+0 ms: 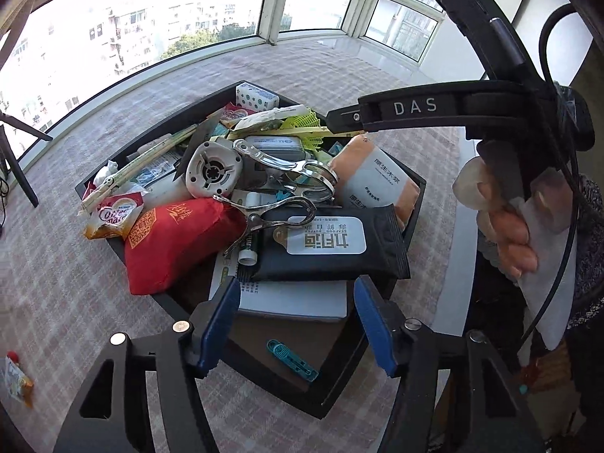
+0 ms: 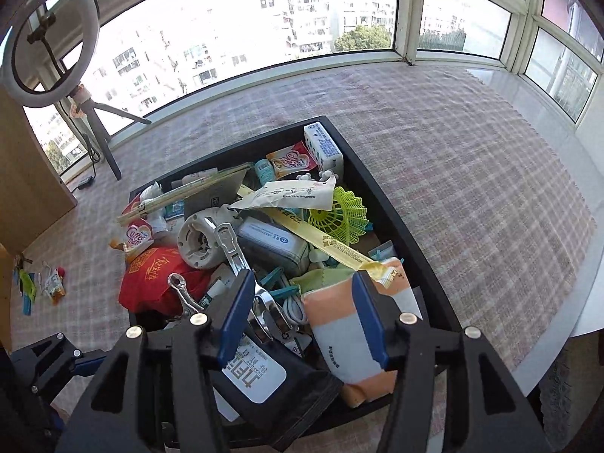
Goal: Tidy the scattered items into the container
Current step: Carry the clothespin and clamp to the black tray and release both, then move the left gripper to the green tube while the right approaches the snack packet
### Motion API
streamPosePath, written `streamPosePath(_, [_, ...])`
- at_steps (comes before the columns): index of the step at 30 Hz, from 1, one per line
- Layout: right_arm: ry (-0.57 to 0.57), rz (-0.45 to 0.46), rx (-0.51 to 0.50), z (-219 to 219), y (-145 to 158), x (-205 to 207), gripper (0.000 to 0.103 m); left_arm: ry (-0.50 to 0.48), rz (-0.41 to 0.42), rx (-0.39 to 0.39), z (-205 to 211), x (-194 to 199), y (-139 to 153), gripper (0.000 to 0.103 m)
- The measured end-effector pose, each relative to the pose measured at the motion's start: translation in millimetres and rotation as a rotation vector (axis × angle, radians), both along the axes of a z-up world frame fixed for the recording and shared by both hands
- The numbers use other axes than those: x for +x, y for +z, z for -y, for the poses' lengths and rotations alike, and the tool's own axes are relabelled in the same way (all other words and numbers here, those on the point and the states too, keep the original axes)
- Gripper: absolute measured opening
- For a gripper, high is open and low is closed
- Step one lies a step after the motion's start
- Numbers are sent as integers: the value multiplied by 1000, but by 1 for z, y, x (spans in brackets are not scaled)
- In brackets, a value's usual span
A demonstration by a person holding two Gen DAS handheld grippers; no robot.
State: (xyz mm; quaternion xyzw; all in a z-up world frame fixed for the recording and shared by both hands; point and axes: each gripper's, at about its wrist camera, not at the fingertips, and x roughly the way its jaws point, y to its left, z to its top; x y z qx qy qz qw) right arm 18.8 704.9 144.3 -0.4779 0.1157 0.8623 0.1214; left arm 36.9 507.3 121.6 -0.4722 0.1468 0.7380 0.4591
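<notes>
A black square container [image 1: 413, 185] [image 2: 381, 192] sits on a checked cloth, piled with items: a red pouch [image 1: 170, 241] [image 2: 151, 279], a black wipes pack [image 1: 332, 241] [image 2: 260, 373], an orange and grey tissue pack [image 1: 377, 177] [image 2: 351, 324], metal clips [image 1: 287, 166], a white round device [image 1: 213, 170] [image 2: 200, 241] and a yellow-green mesh piece [image 2: 339, 215]. My left gripper [image 1: 298, 321] is open and empty above the container's near side. My right gripper [image 2: 305, 317] is open and empty over the tissue pack; it also shows in the left wrist view [image 1: 339, 119].
A teal clip [image 1: 290, 358] lies in the container's near corner. A small packet [image 1: 17, 377] [image 2: 54, 283] and coloured clips [image 2: 26, 287] lie on the cloth to the left. A ring light on a tripod [image 2: 49, 37] stands by the window. The table edge [image 2: 566, 302] curves at right.
</notes>
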Motion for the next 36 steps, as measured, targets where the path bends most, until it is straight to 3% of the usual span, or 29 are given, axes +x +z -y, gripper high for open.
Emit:
streamPosePath(7, [21,-36,-18,24,7,-4,53,88,-22,-13,41,-19,1,56])
streamPosePath(13, [100,-50,-26,76,13,-24,53,200,-30,-16,104,-41,3,55])
streamPosePath(25, [332,-38,-44,227,4,-71,53,532,-37,-20,281,-91,4,55])
streamPosePath(36, [511,7,-40,351,-21,-99,53,856,12,-24,440,-128,-11,55])
